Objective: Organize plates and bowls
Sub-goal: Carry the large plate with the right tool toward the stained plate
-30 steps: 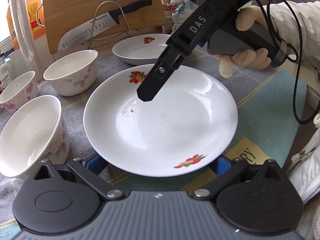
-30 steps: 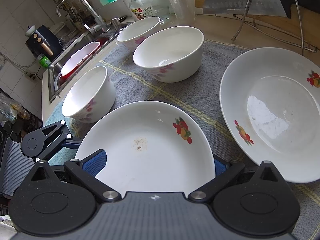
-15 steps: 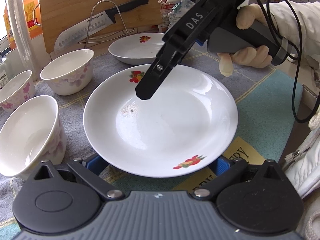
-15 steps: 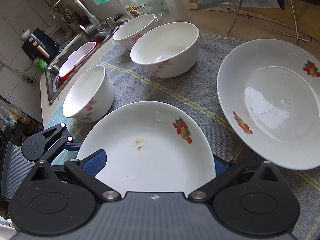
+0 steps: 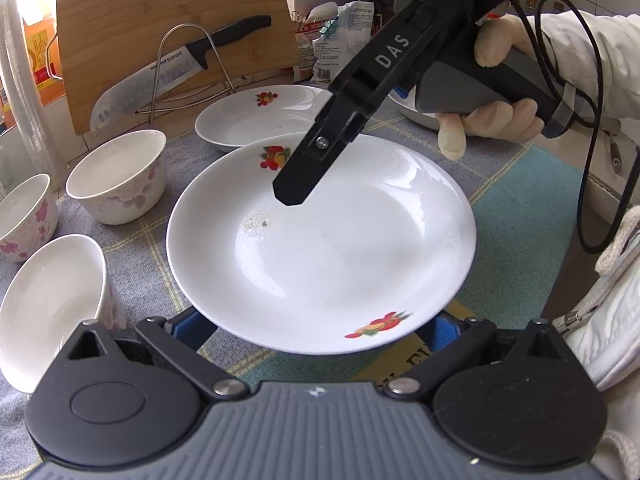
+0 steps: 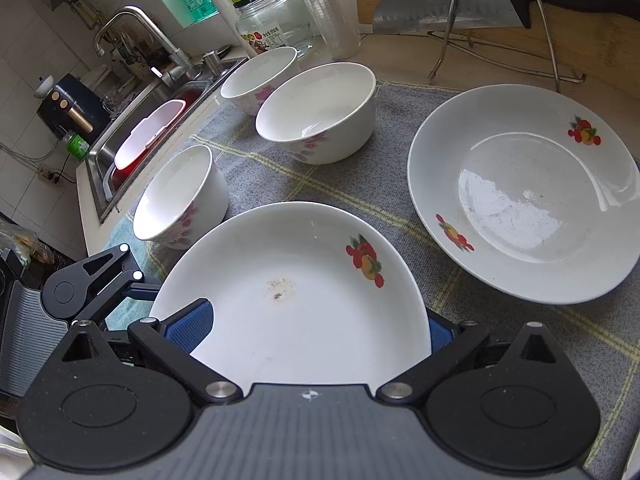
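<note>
We hold the near plate (image 5: 320, 248) above the counter (image 6: 400, 76), both tools spread wide beneath its rim, second plate (image 6: 524, 196) at 2 o'clock.

- A countertop (image 6: 400, 60) carried a grey checked cloth (image 6: 320, 184) across the middle of the right wrist frame.
- Three white floral bowls (image 6: 316, 116) stood on the cloth at upper left.
- A white fruit-print plate (image 6: 520, 196) lay on it at right.
- At the top, a wire rack (image 6: 540, 32), a glass jar (image 6: 276, 24) and a stack of clear cups (image 6: 332, 12) stood on bare counter.
</note>
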Demonstrator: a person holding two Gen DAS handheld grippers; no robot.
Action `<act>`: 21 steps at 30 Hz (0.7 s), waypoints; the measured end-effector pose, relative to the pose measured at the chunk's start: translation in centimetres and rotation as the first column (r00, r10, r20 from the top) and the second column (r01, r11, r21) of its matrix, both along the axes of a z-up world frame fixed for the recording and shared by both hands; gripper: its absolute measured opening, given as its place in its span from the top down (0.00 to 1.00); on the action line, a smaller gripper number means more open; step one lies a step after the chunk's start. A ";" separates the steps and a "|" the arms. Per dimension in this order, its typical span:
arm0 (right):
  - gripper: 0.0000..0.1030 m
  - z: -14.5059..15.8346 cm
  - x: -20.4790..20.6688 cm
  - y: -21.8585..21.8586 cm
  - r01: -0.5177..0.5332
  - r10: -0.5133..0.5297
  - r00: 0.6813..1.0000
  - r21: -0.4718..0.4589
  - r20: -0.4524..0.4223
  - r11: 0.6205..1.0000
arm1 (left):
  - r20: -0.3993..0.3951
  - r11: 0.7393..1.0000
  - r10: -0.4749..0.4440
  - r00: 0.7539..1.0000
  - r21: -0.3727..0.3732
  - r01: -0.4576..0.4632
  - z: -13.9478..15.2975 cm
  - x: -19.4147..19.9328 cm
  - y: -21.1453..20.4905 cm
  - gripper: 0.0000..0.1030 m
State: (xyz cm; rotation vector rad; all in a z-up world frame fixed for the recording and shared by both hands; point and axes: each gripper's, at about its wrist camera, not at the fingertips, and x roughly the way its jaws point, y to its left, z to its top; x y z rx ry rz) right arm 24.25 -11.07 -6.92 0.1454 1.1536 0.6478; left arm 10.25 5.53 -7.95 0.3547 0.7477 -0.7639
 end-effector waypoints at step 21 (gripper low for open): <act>0.00 2.5 -3.2 -8.3 0.182 -0.181 0.981 -0.017 0.068 0.983 | 0.024 0.986 -0.164 0.986 -0.009 0.165 2.0 0.8 -6.6 0.01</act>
